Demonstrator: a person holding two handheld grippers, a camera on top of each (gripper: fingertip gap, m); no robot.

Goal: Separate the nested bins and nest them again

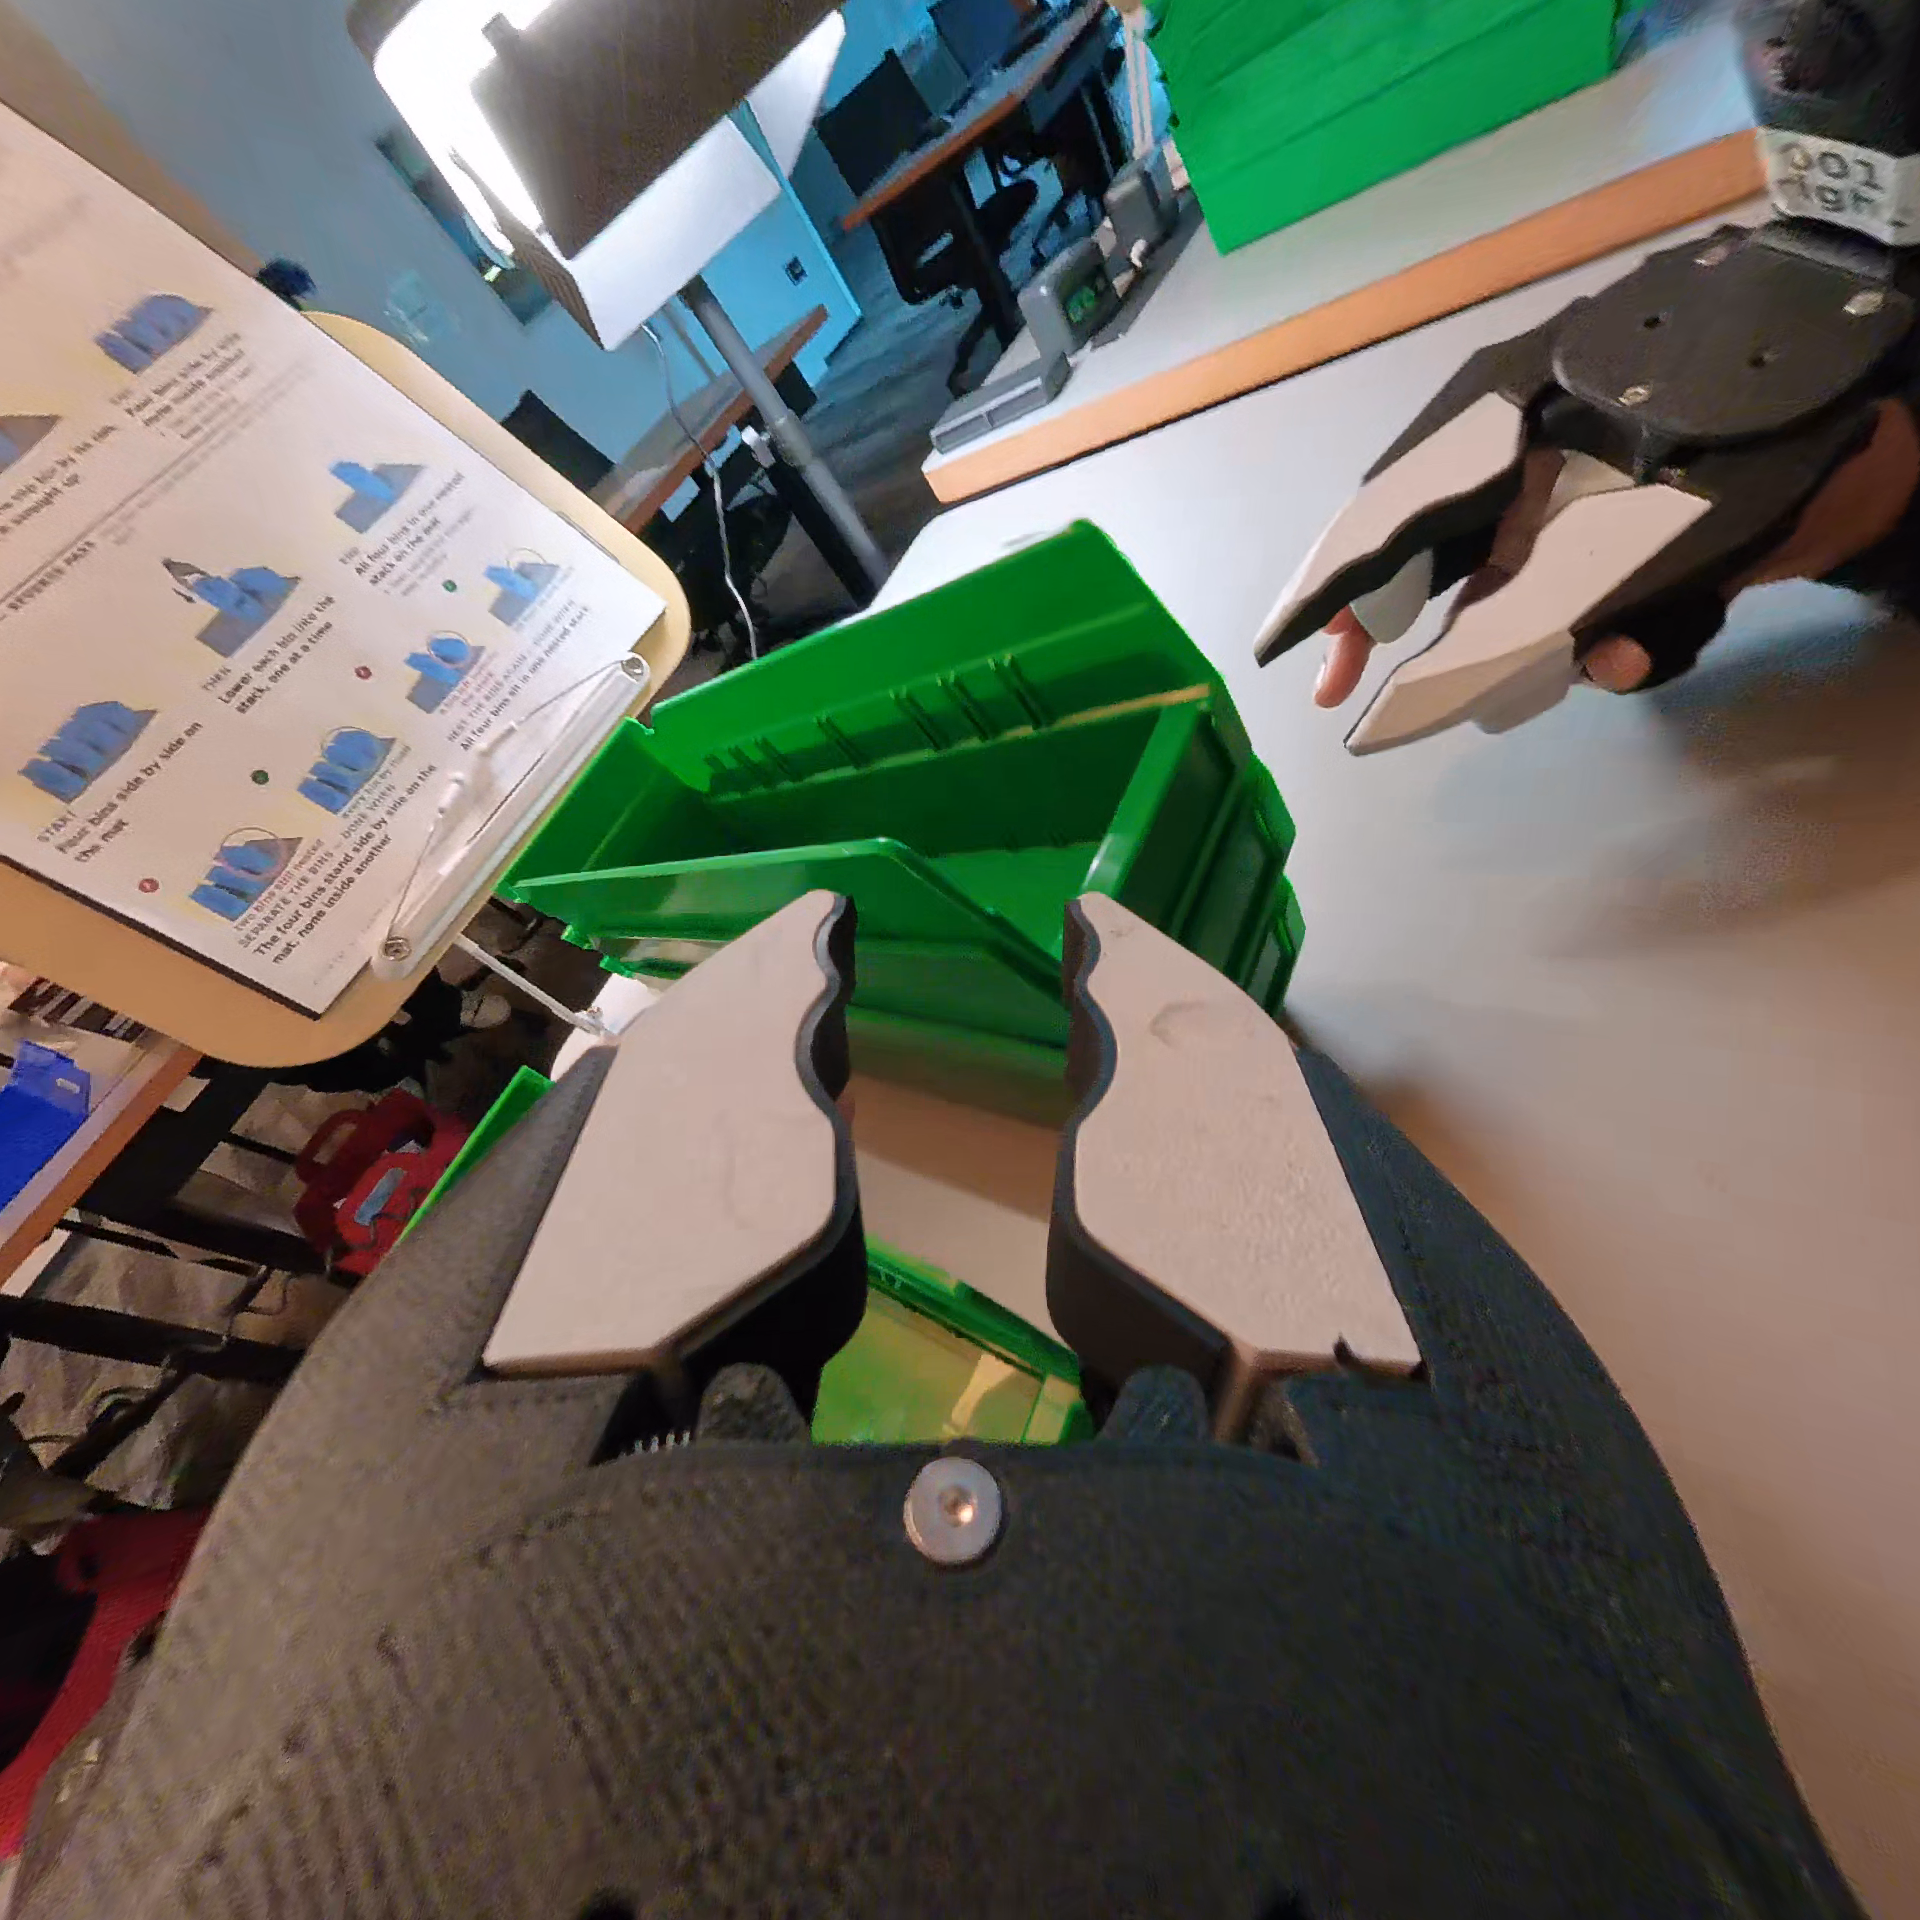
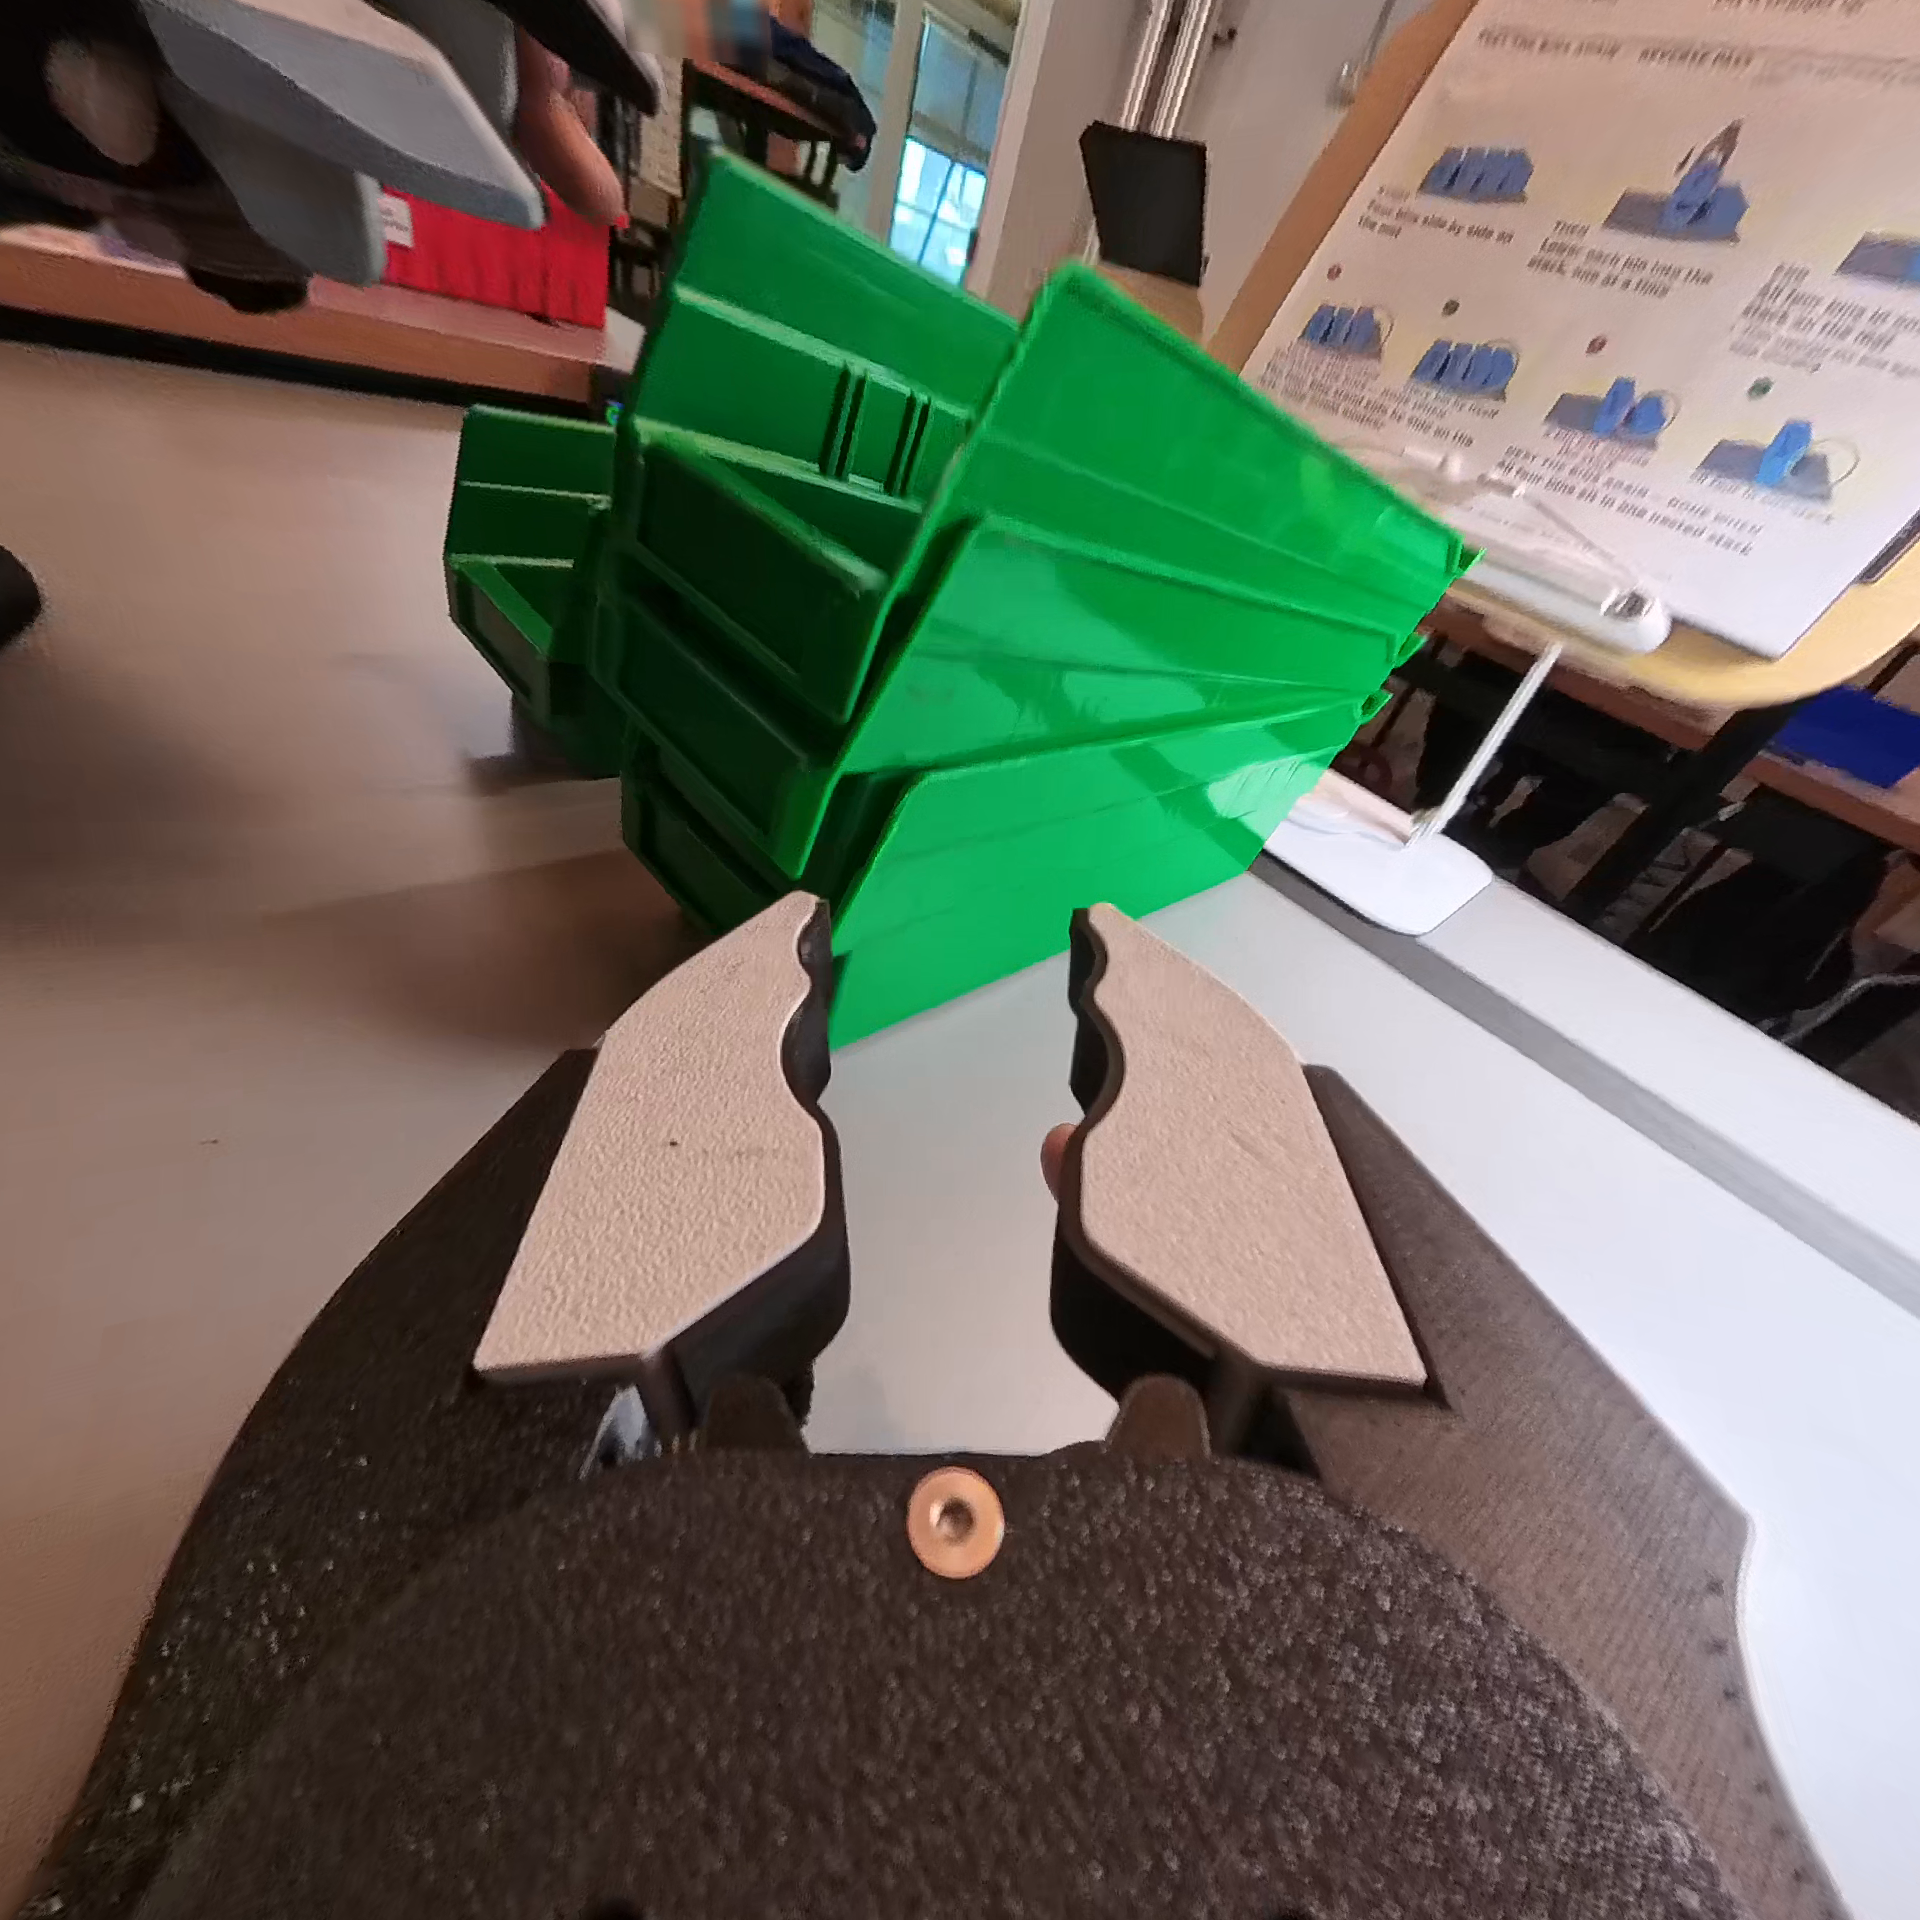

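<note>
A stack of nested green bins (image 1: 966, 790) stands on the grey table; it also shows in the right wrist view (image 2: 1039, 665). Its top bin (image 2: 1195, 457) is tilted up out of the ones below. Another green bin (image 2: 520, 540) stands apart behind the stack, and a green bin (image 1: 935, 1371) shows under my left gripper. My left gripper (image 1: 956, 914) is open and empty, just over the stack's near rim; it also shows in the right wrist view (image 2: 416, 177) at top left. My right gripper (image 2: 951, 925) is open and empty, short of the stack's side; in the left wrist view (image 1: 1309, 696) it hovers to the right.
An instruction board (image 1: 260, 644) on a white stand (image 2: 1423, 883) stands close to the stack at the table edge. A second table (image 1: 1455, 260) behind carries green boxes (image 1: 1382, 104). A blue bin (image 1: 42, 1122) and a red bag (image 1: 364, 1174) lie off the table. The tips of one gripper are about 15 cm away from the tips of the other.
</note>
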